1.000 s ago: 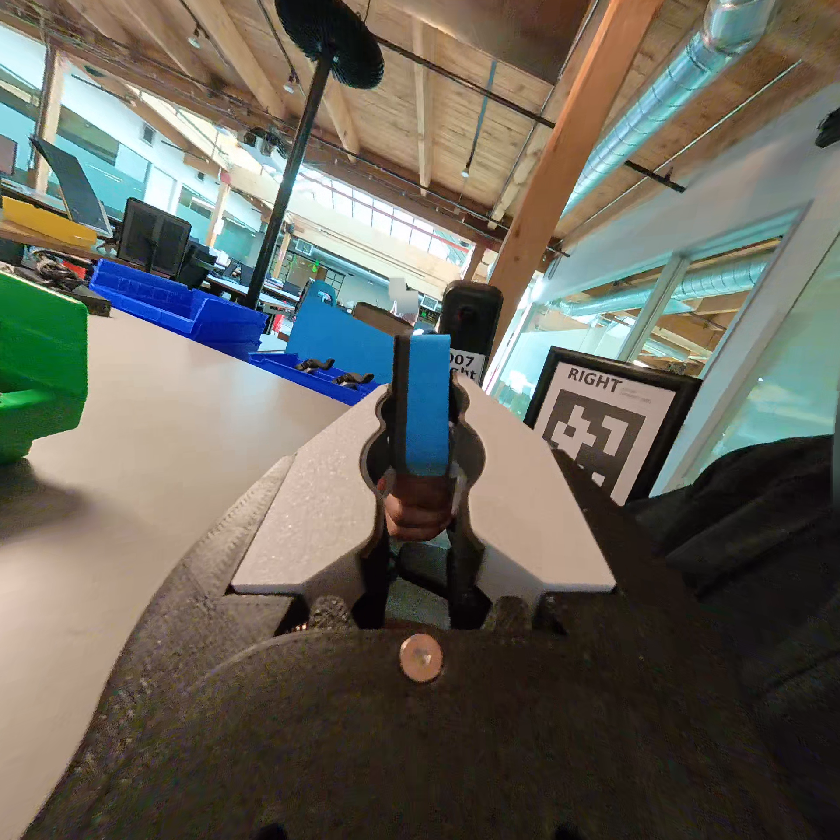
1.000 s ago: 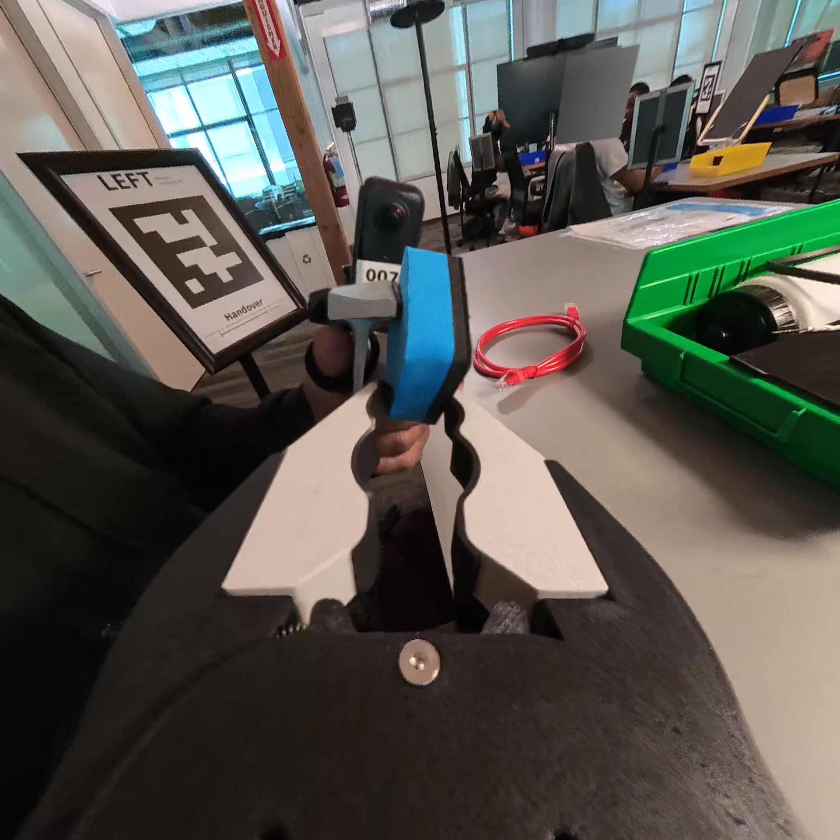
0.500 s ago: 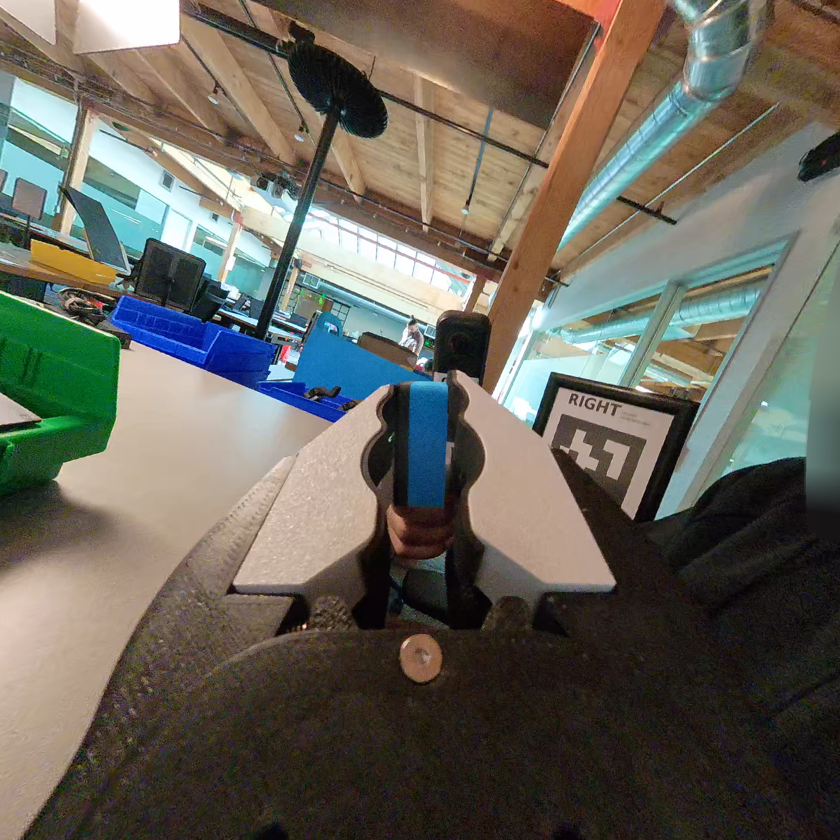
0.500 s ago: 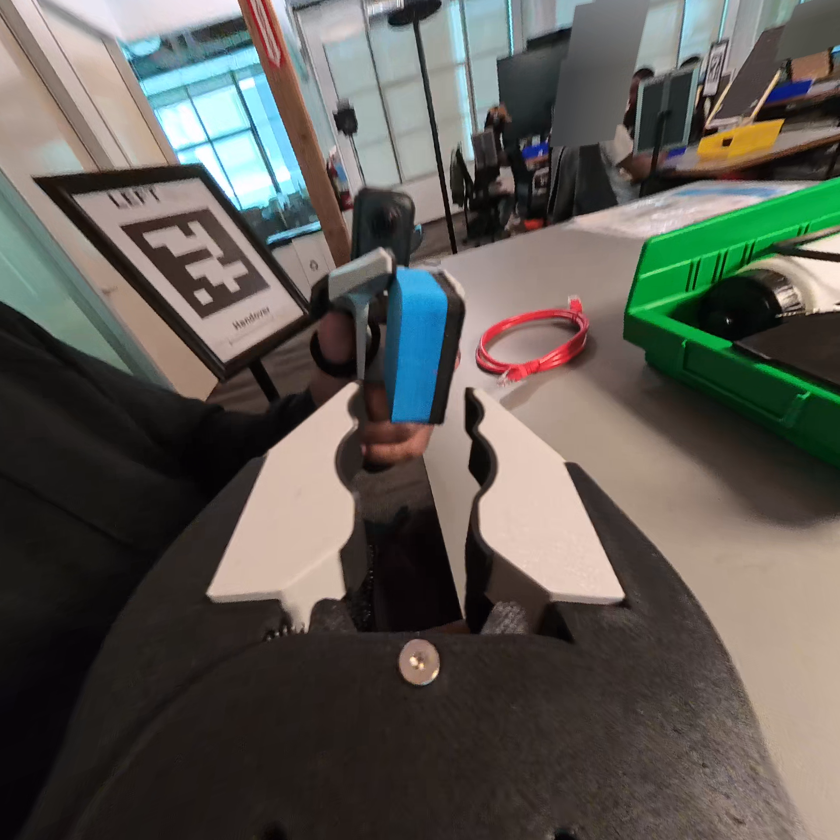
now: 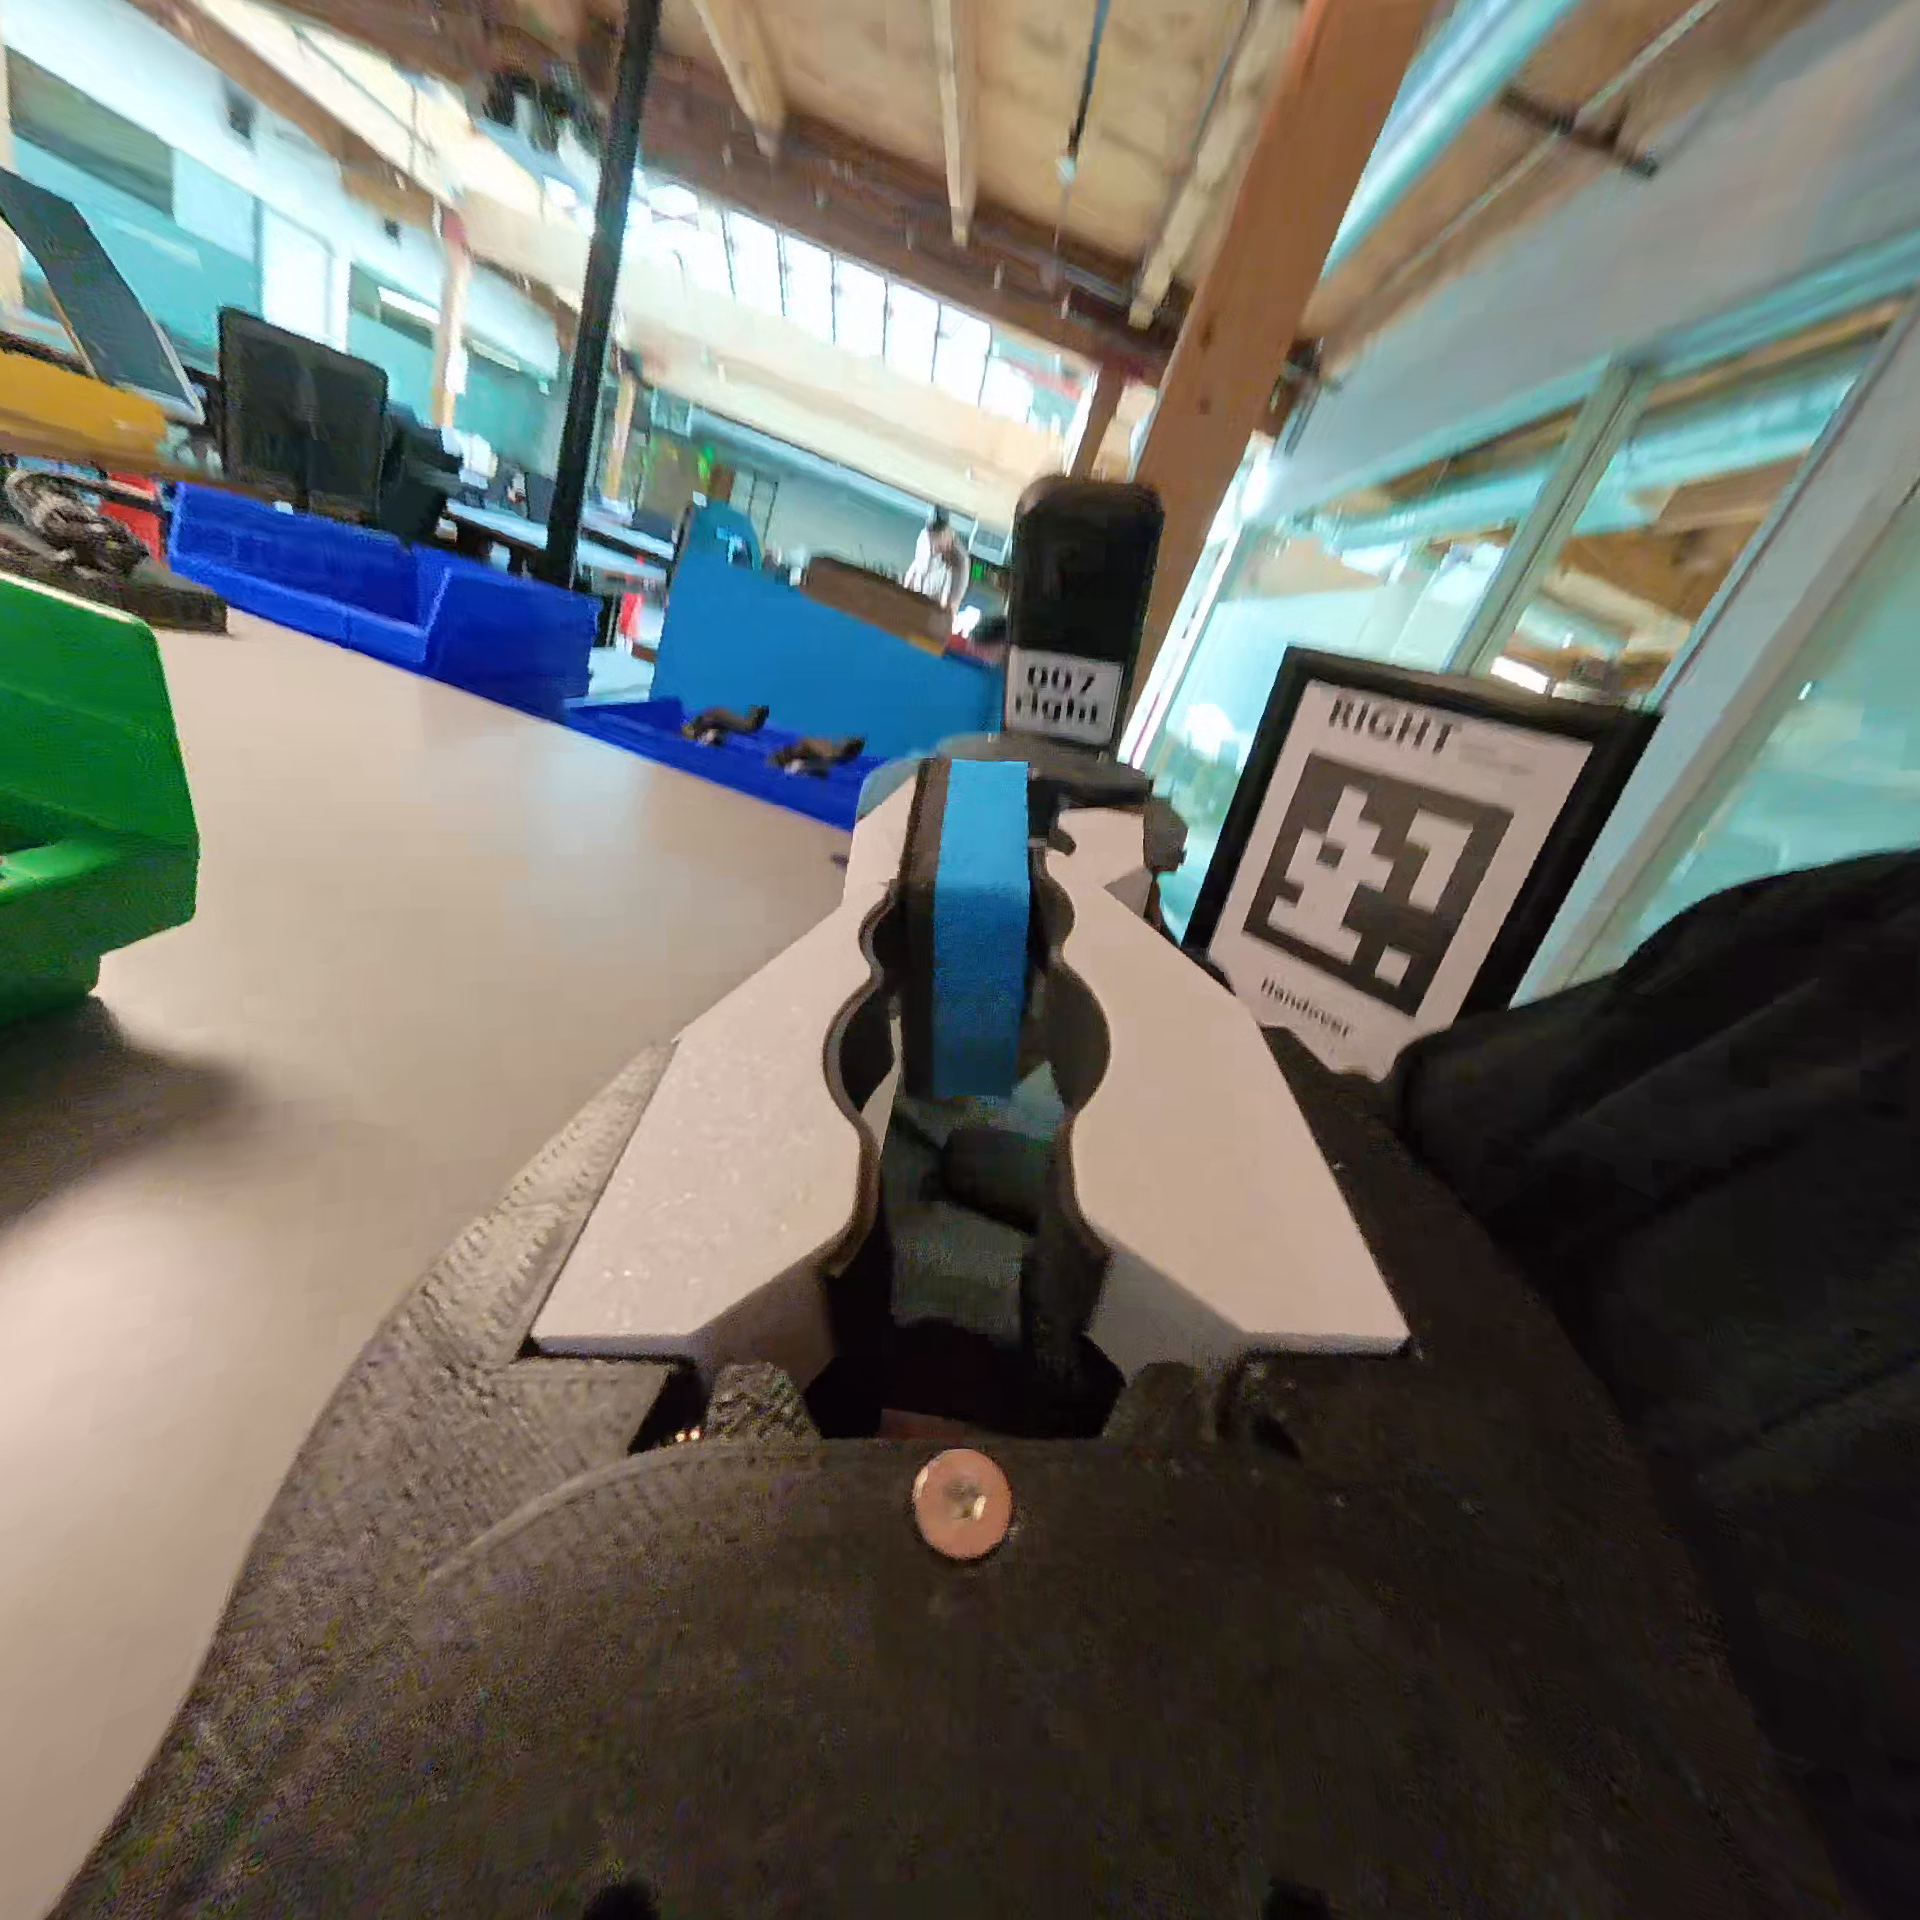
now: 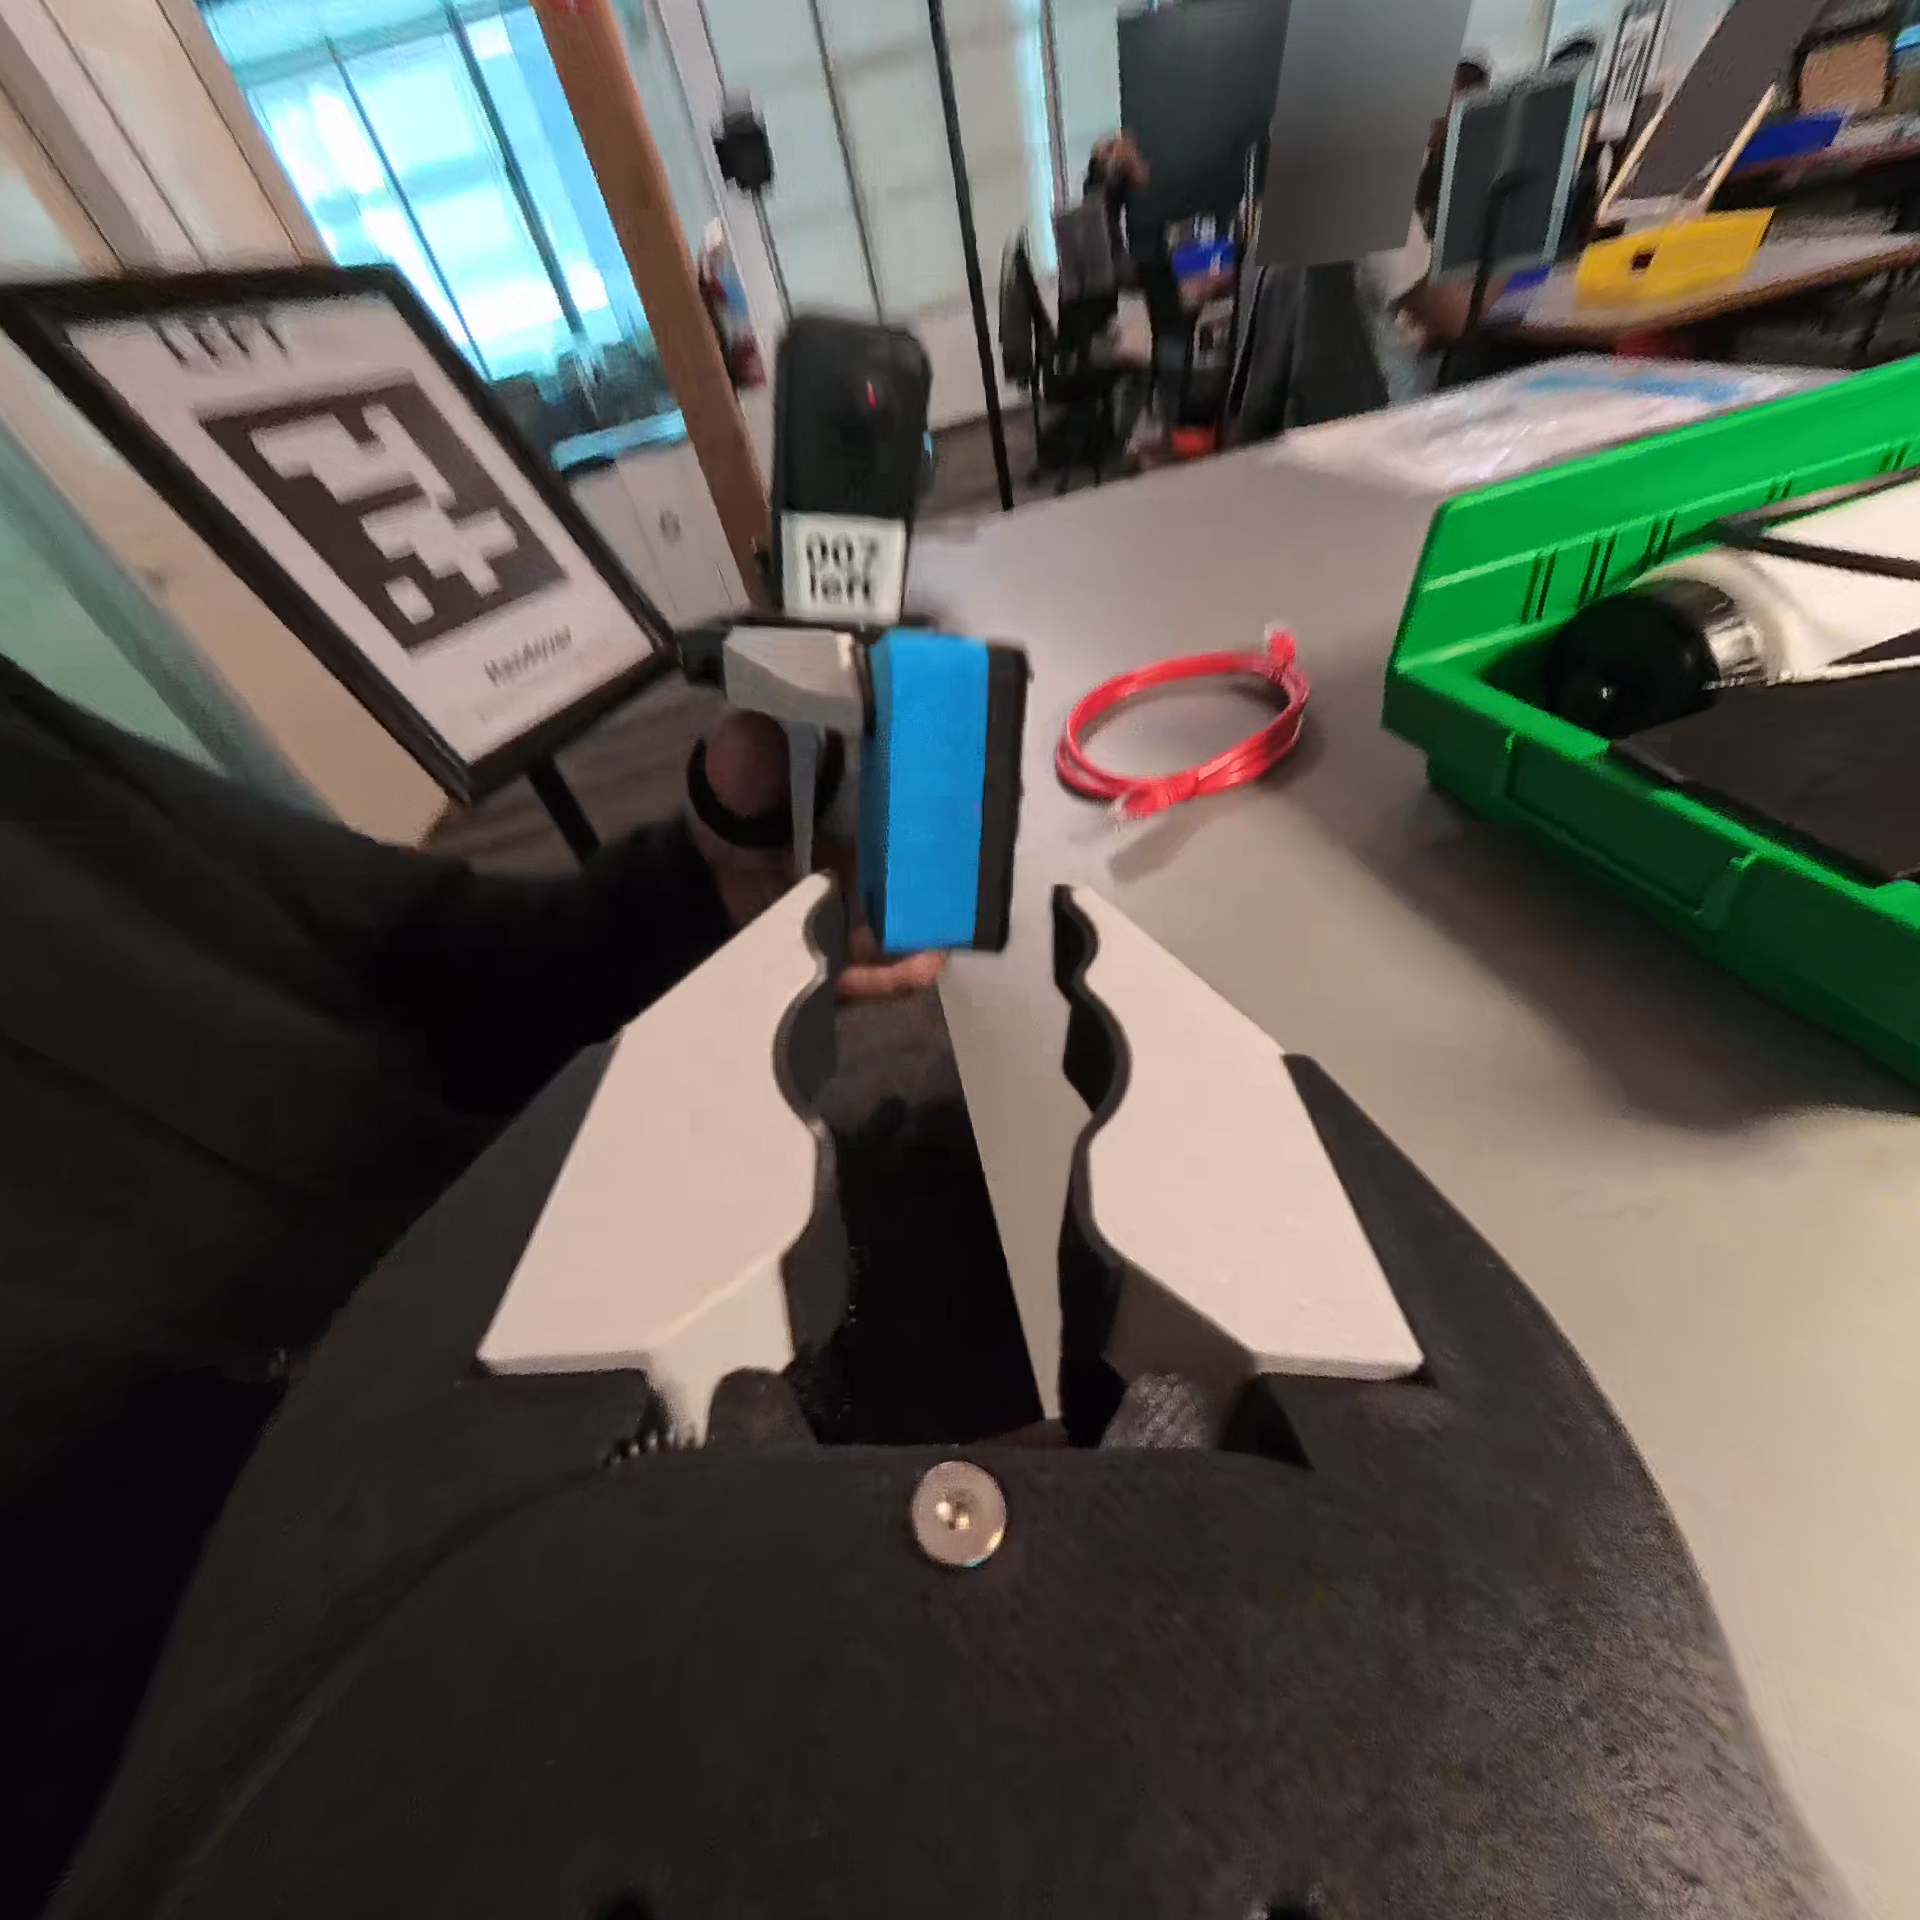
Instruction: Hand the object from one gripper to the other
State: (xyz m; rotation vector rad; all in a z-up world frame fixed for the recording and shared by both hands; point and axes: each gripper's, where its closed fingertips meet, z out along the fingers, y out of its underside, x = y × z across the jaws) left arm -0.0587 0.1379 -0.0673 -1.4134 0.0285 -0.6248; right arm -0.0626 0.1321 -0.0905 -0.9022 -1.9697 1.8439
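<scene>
A: What does the left gripper [image 5: 971, 883] have?
B: Its jaws are clamped on the blue pad [image 5: 977, 925], which stands upright between them, black faces against the fingers [image 5: 748, 1132].

A: And the right gripper [image 6: 940, 899]?
B: Jaws apart, nothing between them. The pad [image 6: 928, 795] sits just past its tips, held up over the table edge by the far left gripper [image 6: 821, 707]. A hand [image 6: 748, 779] in a dark sleeve grips that tool.

A: Do the right fingers touch the pad?
B: I cannot tell; its lower end lies close to the tips, and the frame is blurred.

A: What lies beyond?
B: On the grey table [image 6: 1455, 1143], a coiled red cable [image 6: 1184, 727] near the pad, and a green bin [image 6: 1621, 769] further right. Behind the hand stands a framed marker sign [image 6: 353, 499]. In the left view, another framed sign [image 5: 1392, 862] stands right of the pad, with blue bins [image 5: 384, 603] farther back.
</scene>
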